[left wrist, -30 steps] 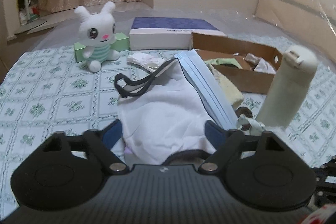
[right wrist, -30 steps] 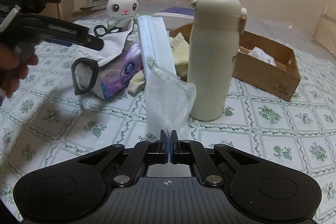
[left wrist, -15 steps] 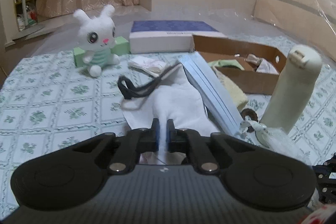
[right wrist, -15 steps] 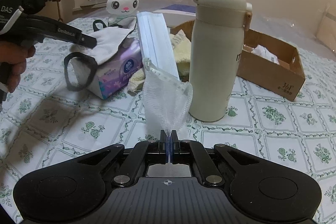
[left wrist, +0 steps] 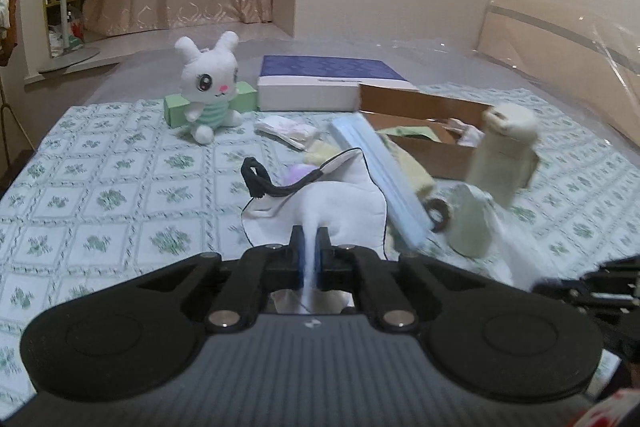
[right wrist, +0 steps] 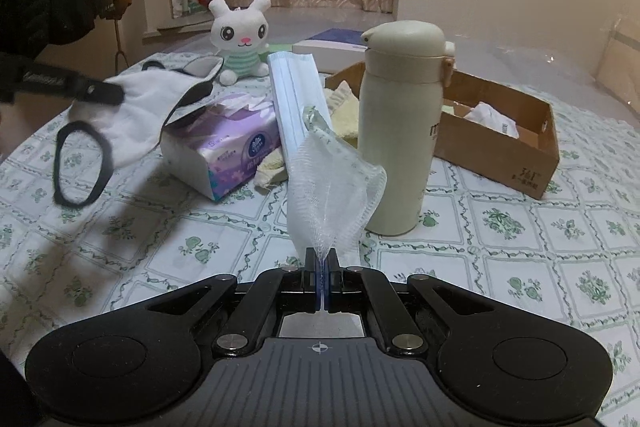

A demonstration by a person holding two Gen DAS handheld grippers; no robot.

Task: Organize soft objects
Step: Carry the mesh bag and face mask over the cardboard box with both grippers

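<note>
Soft-goods sort, in progress, both tools loaded. Left gripper point(left wrist: 308, 259): jaws closed on a fold of the white cloth face mask point(left wrist: 340, 203), black-edged with black ear loops; in the right wrist view the mask point(right wrist: 156, 103) hangs clear of the tablecloth, one end draped toward the tissue pack, one loop dangling free. Right gripper point(right wrist: 321, 281): jaws pinched tight on the gathered end of a white mesh pouch point(right wrist: 332, 183), which stands up in front of the cream thermos bottle point(right wrist: 400, 131), off the table. Neither item is placed yet. Cardboard box point(right wrist: 532, 163), the likely receptacle: open, well to the right behind the bottle, already holding some pale crumpled cloth or paper and a green piece; the exact contents are too small to tell. Still on the green-patterned tablecloth point(right wrist: 520, 267): purple tissue pack point(right wrist: 228, 151), opened; stack of blue disposable masks point(right wrist: 296, 99), leaning between the tissue pack and the bottle; yellow towel point(right wrist: 348, 115), partly under that stack; plush rabbit point(right wrist: 242, 35), upright at the far side against a green box; a small wrapped packet point(left wrist: 286, 127) near it. Estimate: early to middle stage; two items in hand, several soft items unsorted.
</note>
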